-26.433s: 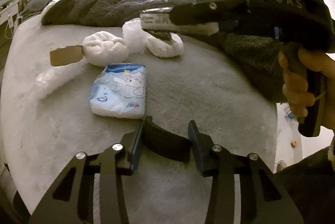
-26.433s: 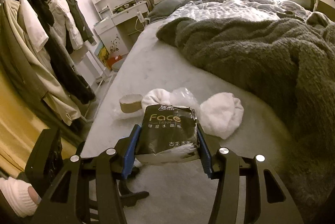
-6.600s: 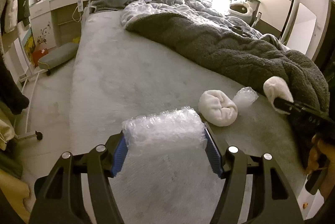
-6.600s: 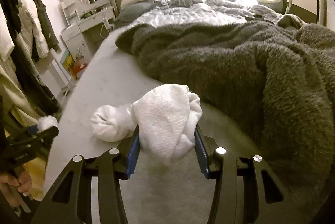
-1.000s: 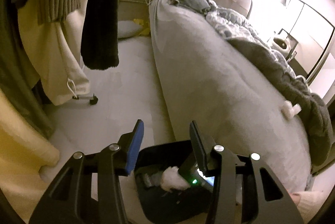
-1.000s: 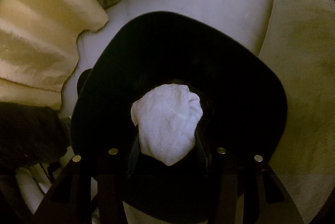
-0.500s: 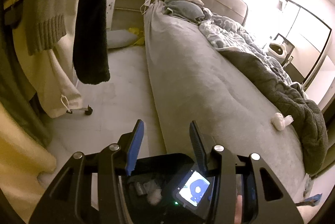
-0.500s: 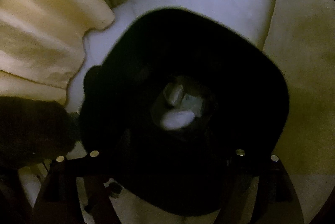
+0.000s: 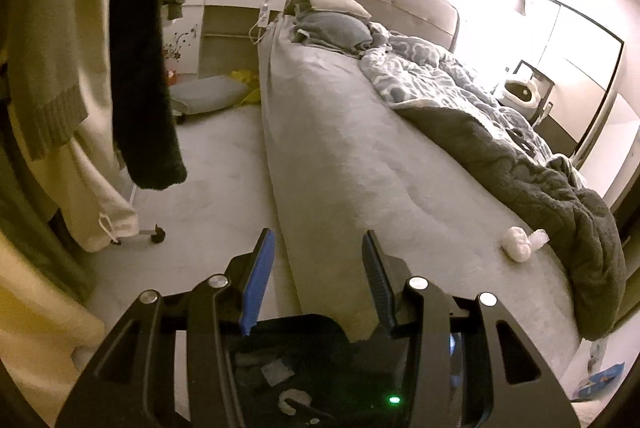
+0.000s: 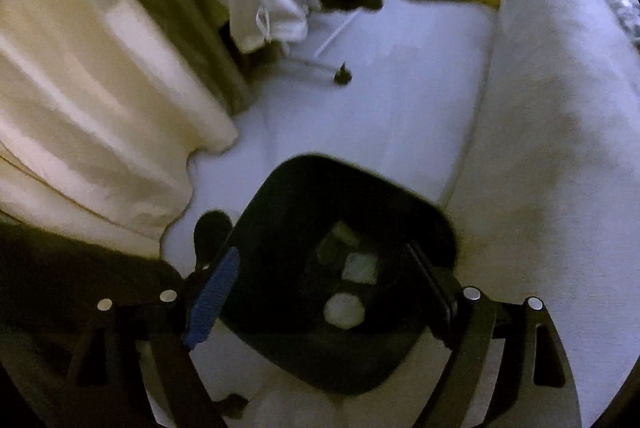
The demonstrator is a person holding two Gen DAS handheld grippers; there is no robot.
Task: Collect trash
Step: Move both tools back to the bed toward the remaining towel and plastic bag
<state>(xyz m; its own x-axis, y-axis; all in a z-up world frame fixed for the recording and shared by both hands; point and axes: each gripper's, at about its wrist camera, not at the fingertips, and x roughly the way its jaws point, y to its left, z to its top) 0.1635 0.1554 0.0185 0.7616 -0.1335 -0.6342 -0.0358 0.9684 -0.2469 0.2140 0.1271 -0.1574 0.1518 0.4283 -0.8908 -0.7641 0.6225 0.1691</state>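
- The right gripper (image 10: 326, 282) hangs over the black bin (image 10: 280, 196) on the floor beside the bed (image 10: 560, 132), pointing steeply down.
- Its jaws have just been opening and now stand wide apart, with nothing between them.
- Down in the bin lies a white wad (image 10: 344, 310), with a few dim scraps just beyond it; I cannot tell what those scraps are.
- The left gripper (image 9: 316, 268) points along the edge of the bed (image 9: 340, 148), its jaws a narrow gap apart and empty.
- The bin (image 9: 288, 324) shows under that gripper too, with bits of trash in its dark bottom.
- On the bed, near the grey blanket (image 9: 540, 180), a second white wad (image 9: 518, 244) lies touching a clump of clear plastic (image 9: 538, 239).
- Both sit well apart from the bin.
- Clothes (image 9: 80, 48) hang on a rack at the left, above the floor (image 9: 208, 172).
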